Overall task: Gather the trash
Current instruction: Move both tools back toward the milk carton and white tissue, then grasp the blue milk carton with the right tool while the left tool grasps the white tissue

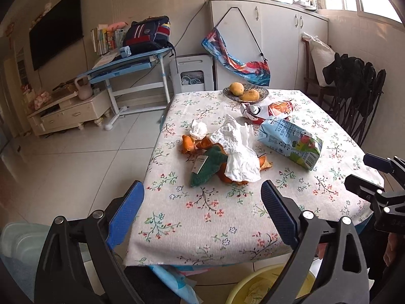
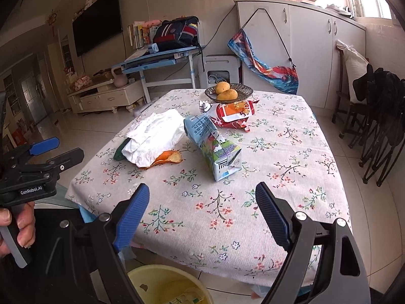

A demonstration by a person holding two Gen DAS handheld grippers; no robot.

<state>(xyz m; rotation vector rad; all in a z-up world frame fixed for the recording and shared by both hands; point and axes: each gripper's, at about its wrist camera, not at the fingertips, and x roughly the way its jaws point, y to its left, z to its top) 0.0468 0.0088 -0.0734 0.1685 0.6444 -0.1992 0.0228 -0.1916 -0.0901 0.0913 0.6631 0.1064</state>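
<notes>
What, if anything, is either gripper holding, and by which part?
Nothing is held. The left gripper and right gripper both stand open over the near edge of the table, with only tablecloth between their fingers.

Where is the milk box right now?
The milk carton lies on its side on the flowered tablecloth, mid-table in the right wrist view, between the crumpled white paper on its left and the red snack bag behind it.
</notes>
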